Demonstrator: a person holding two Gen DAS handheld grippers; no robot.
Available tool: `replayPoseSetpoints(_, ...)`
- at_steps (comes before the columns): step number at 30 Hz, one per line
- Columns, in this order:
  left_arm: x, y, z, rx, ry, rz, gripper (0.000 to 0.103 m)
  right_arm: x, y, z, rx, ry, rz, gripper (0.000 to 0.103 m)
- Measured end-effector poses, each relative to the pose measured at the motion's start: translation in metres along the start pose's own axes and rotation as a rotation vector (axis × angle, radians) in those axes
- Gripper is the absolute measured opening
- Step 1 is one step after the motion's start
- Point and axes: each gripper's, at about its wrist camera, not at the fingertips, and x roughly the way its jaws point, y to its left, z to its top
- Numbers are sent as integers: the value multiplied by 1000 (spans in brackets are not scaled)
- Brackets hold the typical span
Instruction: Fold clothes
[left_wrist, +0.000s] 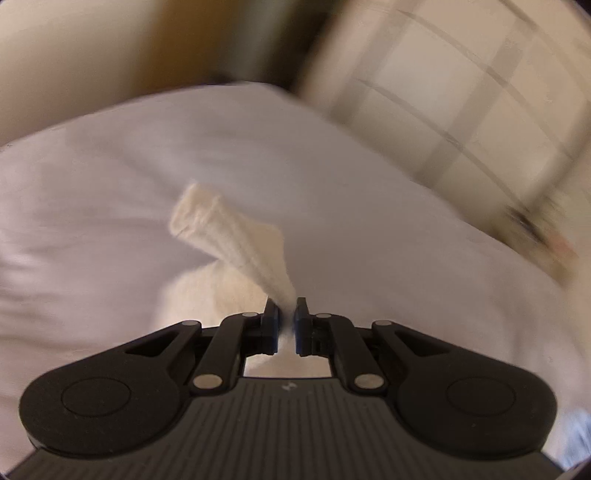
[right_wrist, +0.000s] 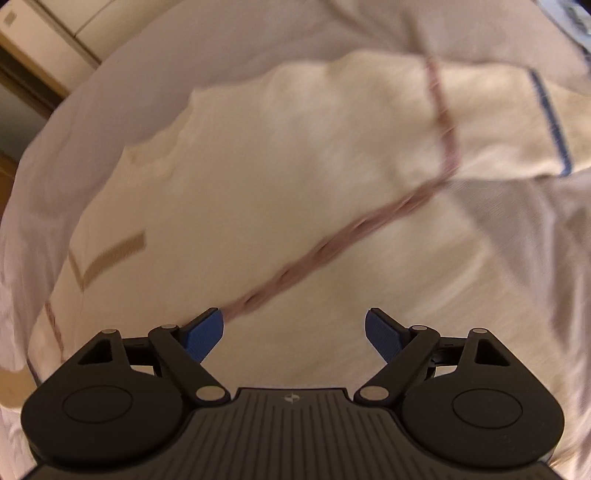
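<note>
A cream knit sweater (right_wrist: 280, 173) with a dull red stripe and a blue-edged cuff lies spread on a white bed sheet (right_wrist: 517, 243). My right gripper (right_wrist: 294, 325) is open and empty just above the sweater's body, blue pads wide apart. In the left wrist view my left gripper (left_wrist: 286, 314) is shut on a cream ribbed sleeve (left_wrist: 229, 236), which stretches up and left from the jaws, its cuff end lifted over the sheet (left_wrist: 369, 221). Both views are motion-blurred.
A beige cabinet or wall with grey grid lines (left_wrist: 461, 92) stands beyond the bed at the right in the left wrist view. A wooden frame and white panels (right_wrist: 48, 40) show at the upper left in the right wrist view.
</note>
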Motion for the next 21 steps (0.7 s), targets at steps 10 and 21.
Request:
replayPoseSetpoints(10, 53, -125, -118, 238, 324, -146, 33, -38, -91, 31, 83, -86, 23, 85)
replayPoseSetpoints(21, 52, -64, -120, 239, 401, 103, 35, 4, -66, 36, 47, 44, 377, 32)
